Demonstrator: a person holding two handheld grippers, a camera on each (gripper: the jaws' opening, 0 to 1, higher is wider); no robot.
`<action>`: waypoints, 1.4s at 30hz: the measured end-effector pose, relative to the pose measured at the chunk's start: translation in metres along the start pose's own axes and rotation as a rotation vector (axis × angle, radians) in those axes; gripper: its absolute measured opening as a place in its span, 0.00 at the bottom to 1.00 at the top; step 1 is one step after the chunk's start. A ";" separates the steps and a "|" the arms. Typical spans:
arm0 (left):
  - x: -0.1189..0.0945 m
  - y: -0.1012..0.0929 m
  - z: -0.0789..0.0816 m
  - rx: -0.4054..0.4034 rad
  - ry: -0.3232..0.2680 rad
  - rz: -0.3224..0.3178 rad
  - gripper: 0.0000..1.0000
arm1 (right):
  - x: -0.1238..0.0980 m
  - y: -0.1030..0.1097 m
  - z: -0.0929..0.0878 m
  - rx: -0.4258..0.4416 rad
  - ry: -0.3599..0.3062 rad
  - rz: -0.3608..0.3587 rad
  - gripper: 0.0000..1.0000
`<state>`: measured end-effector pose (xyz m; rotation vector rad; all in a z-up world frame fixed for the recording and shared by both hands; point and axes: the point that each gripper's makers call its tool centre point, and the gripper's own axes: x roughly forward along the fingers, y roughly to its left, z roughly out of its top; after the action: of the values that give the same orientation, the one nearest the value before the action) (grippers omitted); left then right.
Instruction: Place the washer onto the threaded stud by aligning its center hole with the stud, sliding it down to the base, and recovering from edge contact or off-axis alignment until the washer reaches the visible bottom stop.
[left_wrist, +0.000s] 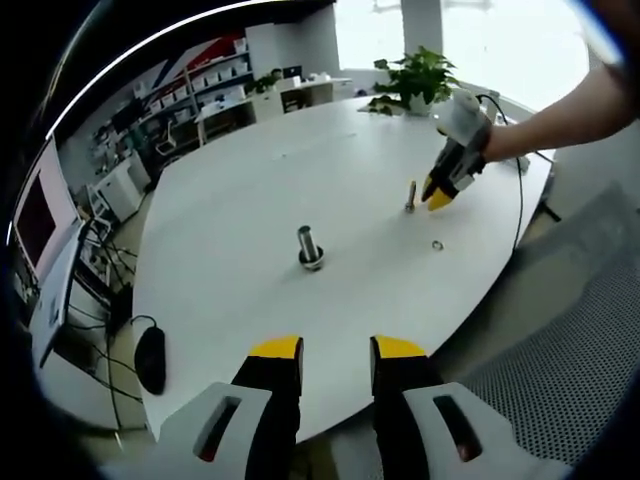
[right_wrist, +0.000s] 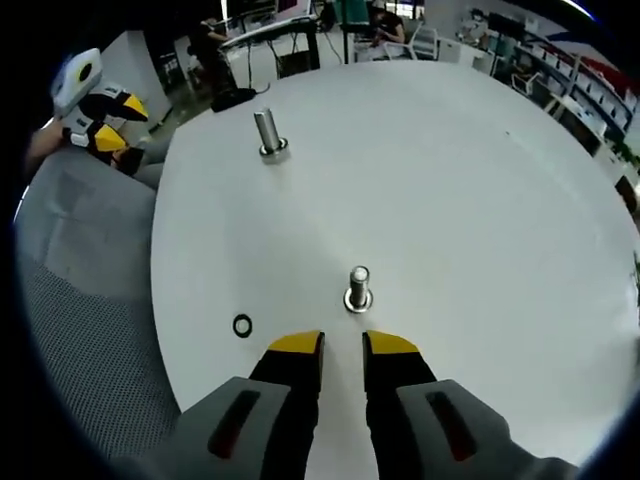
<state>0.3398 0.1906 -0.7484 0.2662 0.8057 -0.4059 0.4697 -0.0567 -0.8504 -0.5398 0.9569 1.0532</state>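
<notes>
Washer (right_wrist: 242, 325) lies flat on the white table (right_wrist: 450, 170), a small dark ring near the table's edge, and we see it a little to the left of our right gripper (right_wrist: 343, 347) in the right gripper view. Nothing touches it. Near it stands a short threaded stud (right_wrist: 358, 288), upright, just ahead of the right gripper's yellow-tipped jaws, which are parted with nothing between them. In the left gripper view we find the same washer (left_wrist: 437, 245) apart from that stud (left_wrist: 410, 195), with the right gripper (left_wrist: 437, 197) hovering just beside the stud. A second, thicker stud (left_wrist: 309, 246) stands upright near the table's middle, well apart from the washer. Our left gripper (left_wrist: 336, 353) hangs off the table's near edge, jaws open and empty. A potted plant (left_wrist: 415, 80) sits at the far side.
</notes>
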 end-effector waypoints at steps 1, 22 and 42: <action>0.000 0.000 0.000 0.002 0.001 0.000 0.25 | 0.001 0.002 0.000 0.001 -0.001 0.002 0.17; 0.000 0.001 -0.003 -0.001 0.010 0.009 0.25 | 0.012 0.057 -0.002 -0.038 -0.029 0.122 0.20; -0.001 0.003 -0.005 0.002 0.020 0.020 0.25 | 0.020 0.074 -0.004 -0.265 0.006 0.108 0.19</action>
<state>0.3378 0.1950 -0.7509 0.2802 0.8216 -0.3854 0.4042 -0.0190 -0.8655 -0.7152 0.8639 1.2860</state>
